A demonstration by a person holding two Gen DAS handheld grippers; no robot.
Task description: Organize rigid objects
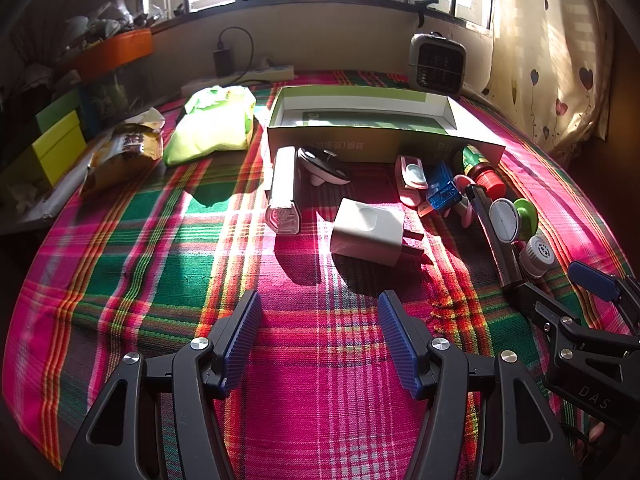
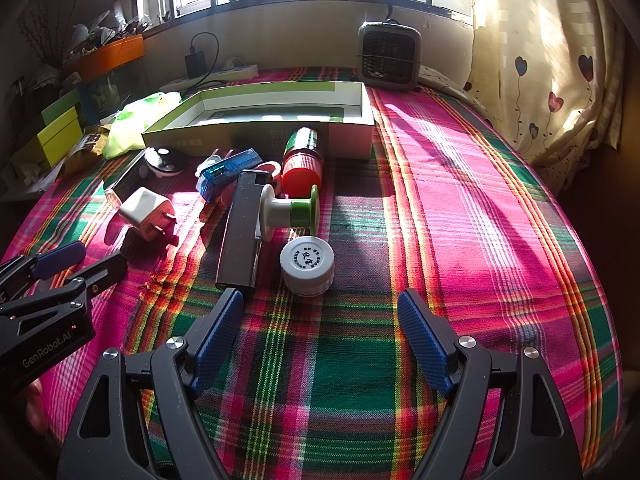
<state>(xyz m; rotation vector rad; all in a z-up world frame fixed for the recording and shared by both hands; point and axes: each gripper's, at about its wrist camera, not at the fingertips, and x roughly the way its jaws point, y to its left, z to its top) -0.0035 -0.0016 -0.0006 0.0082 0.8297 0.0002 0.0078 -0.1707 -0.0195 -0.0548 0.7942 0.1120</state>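
Observation:
An open green-and-white cardboard box (image 1: 384,144) (image 2: 352,136) lies on the plaid cloth. In front of it are small items: a white plug charger (image 1: 366,232) (image 2: 146,210), a white ribbed case (image 1: 282,190), a black-and-white mouse-like gadget (image 1: 324,166) (image 2: 164,162), a blue clear device (image 1: 442,192) (image 2: 222,172), a red-capped green bottle (image 1: 482,170) (image 2: 302,160), a dark long bar (image 1: 496,236) (image 2: 240,232), a white-and-green spool (image 1: 514,218) (image 2: 286,210) and a white round jar (image 1: 538,256) (image 2: 307,266). My left gripper (image 1: 320,312) is open just short of the charger. My right gripper (image 2: 320,312) is open near the jar.
A green plastic bag (image 1: 212,124) and a snack packet (image 1: 124,152) lie at the back left, with stacked boxes (image 1: 60,140) beyond the cloth's edge. A small grey fan heater (image 1: 436,62) (image 2: 388,56) stands under the window. Bare plaid cloth (image 2: 480,220) stretches to the right.

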